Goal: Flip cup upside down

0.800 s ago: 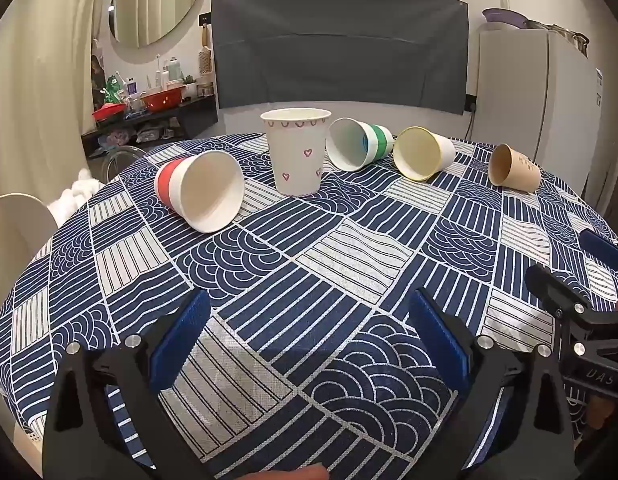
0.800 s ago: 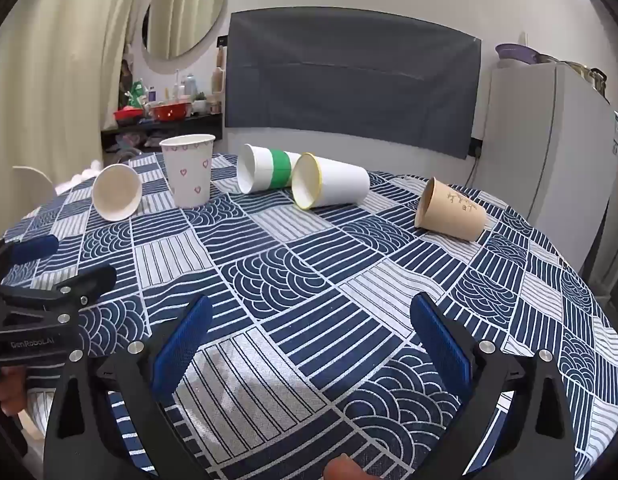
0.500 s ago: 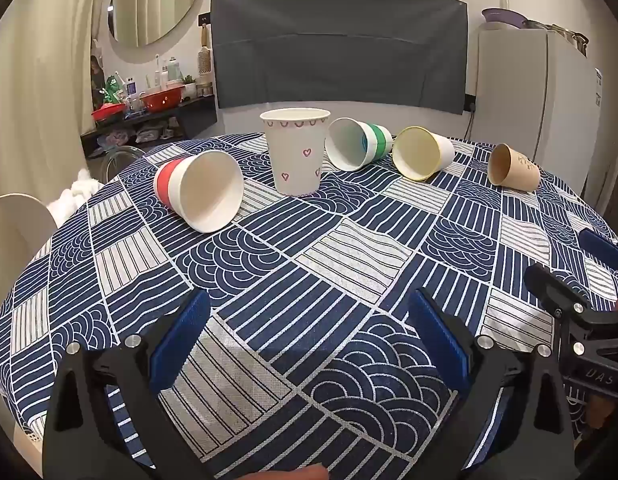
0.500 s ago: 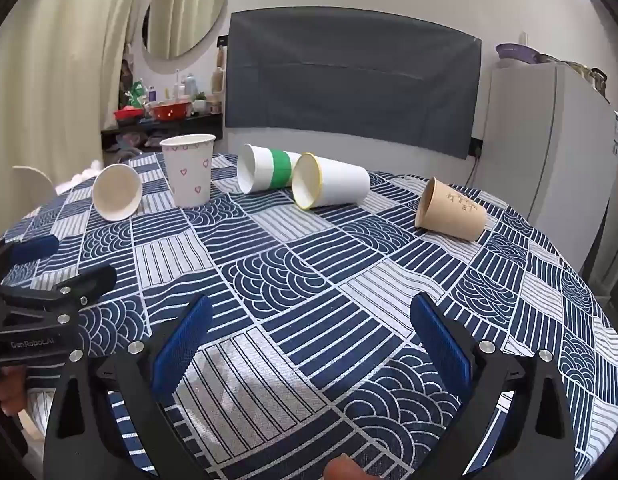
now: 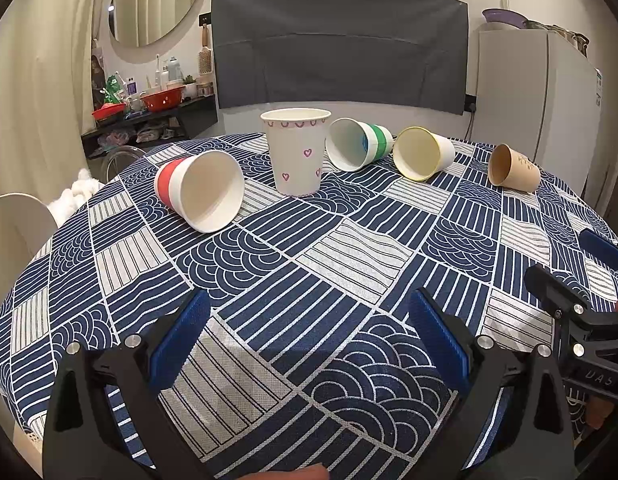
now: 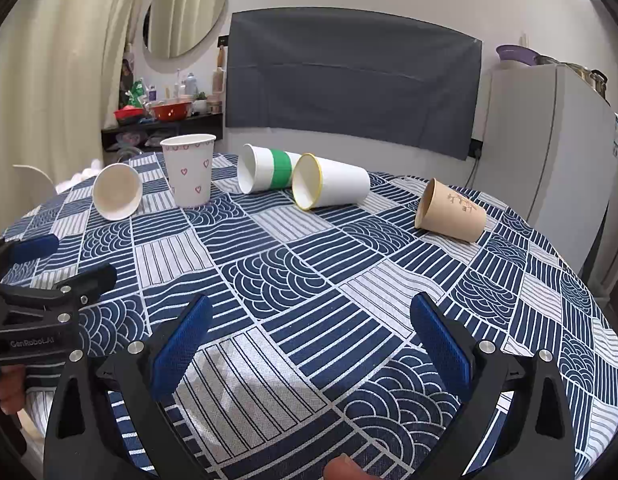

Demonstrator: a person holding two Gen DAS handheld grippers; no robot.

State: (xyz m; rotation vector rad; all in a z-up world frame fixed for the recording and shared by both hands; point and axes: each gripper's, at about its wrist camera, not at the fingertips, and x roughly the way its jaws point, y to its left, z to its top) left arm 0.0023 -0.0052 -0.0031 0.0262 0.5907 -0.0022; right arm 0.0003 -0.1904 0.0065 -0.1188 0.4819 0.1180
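Observation:
Several paper cups sit at the far side of the round table. A white cup with pink hearts (image 5: 296,152) (image 6: 189,171) stands upright, mouth up. On their sides lie a red-banded cup (image 5: 201,190) (image 6: 117,191), a green-banded cup (image 5: 359,143) (image 6: 269,168), a yellow-rimmed cup (image 5: 423,153) (image 6: 329,186) and a brown cup (image 5: 513,170) (image 6: 449,210). My left gripper (image 5: 309,340) is open and empty above the near table. My right gripper (image 6: 309,340) is open and empty too. Each also shows at the other view's edge, the right one (image 5: 581,276) and the left one (image 6: 49,264).
The table wears a blue and white patterned cloth (image 5: 317,264). Behind it are a grey covered screen (image 5: 341,44), a white fridge (image 5: 537,92) at the right, and a cluttered shelf (image 5: 149,108) with a mirror at the left. A white chair (image 5: 21,220) stands at the table's left.

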